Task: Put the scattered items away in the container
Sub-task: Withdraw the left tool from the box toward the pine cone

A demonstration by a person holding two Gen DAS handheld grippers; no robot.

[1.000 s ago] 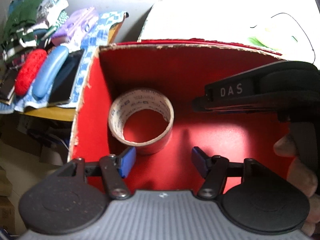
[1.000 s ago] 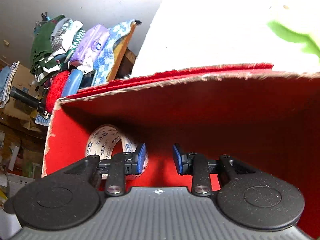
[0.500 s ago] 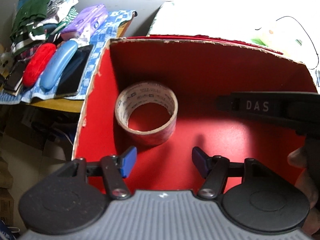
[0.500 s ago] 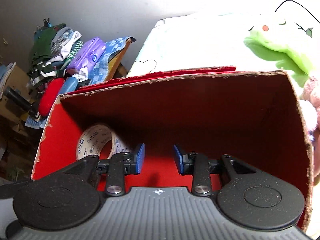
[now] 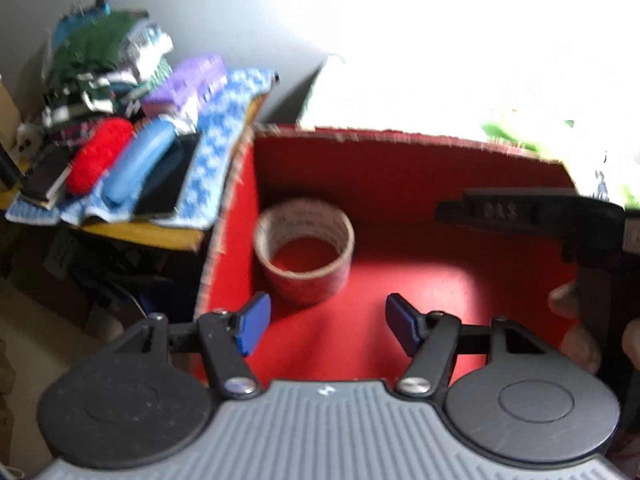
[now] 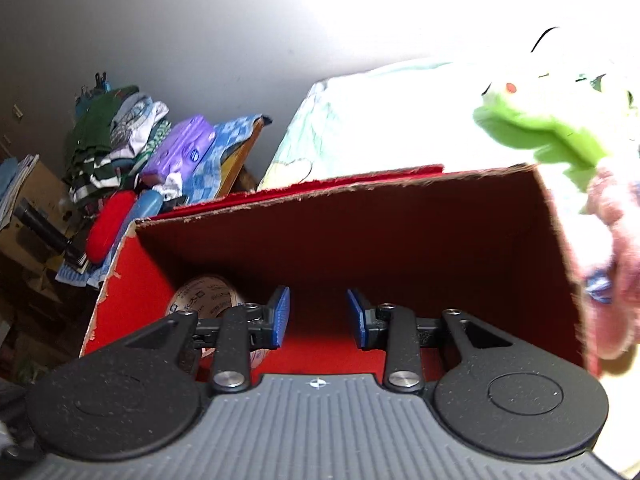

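A red cardboard box stands open below both grippers and also shows in the right wrist view. A roll of brown tape lies flat on its floor at the left; part of it shows in the right wrist view. My left gripper is open and empty above the box's near side. My right gripper is open and empty over the box; its body appears in the left wrist view at the right.
A side table left of the box holds a blue checked cloth, a red case, a blue case, a purple pack and folded clothes. A green plush toy and a pink plush lie on white bedding right of the box.
Both grippers have drawn up and back from inside the box, so more of the rim and surroundings shows. The tape roll has not moved. Both stay open.
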